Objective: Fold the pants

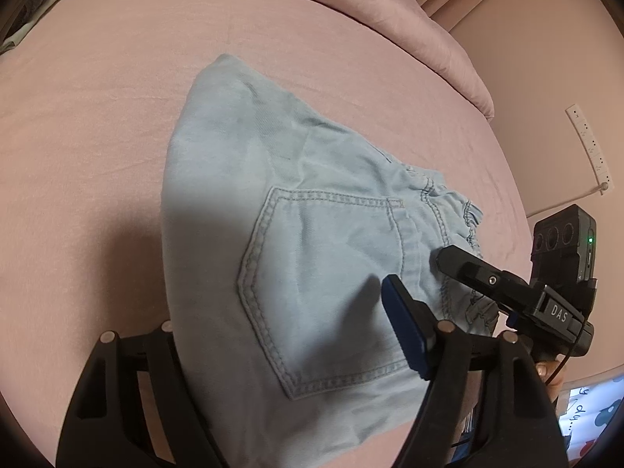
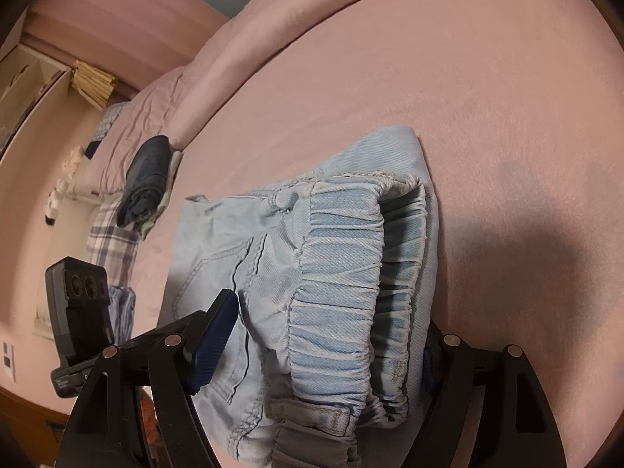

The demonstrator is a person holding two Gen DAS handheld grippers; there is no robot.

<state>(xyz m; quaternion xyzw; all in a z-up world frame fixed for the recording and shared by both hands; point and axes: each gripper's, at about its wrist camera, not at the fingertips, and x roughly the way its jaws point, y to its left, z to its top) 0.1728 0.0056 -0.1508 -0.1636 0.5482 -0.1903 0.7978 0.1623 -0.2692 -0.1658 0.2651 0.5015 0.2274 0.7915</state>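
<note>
Your pants [image 1: 296, 234] lie folded on the pink bed [image 1: 97, 117], long axis running from the elastic waistband [image 2: 339, 273] near you out to the folded end. Your left gripper [image 1: 280, 355] straddles the near edge by the back pocket [image 1: 323, 284], fingers spread wide. Your right gripper [image 2: 327, 347] likewise brackets the waistband, fingers apart. Dark folded clothes [image 2: 146, 179] sit well apart at the bed's edge beside a pink duvet [image 2: 163, 89].

"DAS" in white letters on the black body of the other gripper [image 1: 558, 309], right edge of the left wrist view. Partial handwriting, "dy...", on patterned fabric [image 1: 592, 417] at lower right corner; otherwise unreadable.
</note>
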